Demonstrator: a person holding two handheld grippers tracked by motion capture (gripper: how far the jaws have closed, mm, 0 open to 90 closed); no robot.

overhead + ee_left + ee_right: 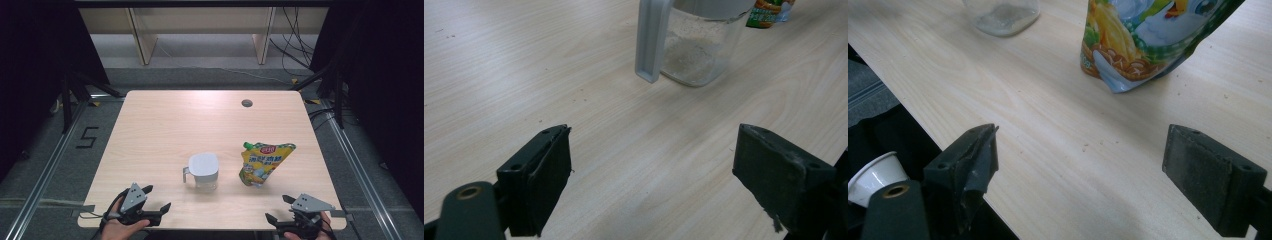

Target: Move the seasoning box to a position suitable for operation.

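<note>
Two grippers rest at the near edge of the counter (pixel 165 125), the left gripper (pixel 156 198) and right gripper (pixel 279 209) both spread wide with nothing between their jaws. Ahead stand a lidded clear pitcher (pixel 202 172) and, just beside it, a yellow-green spouted pouch (pixel 262 163). Grey floor surrounds.

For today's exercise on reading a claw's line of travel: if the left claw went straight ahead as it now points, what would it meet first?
Probably the clear jug, most likely its grey handle; bare table lies between.
</note>
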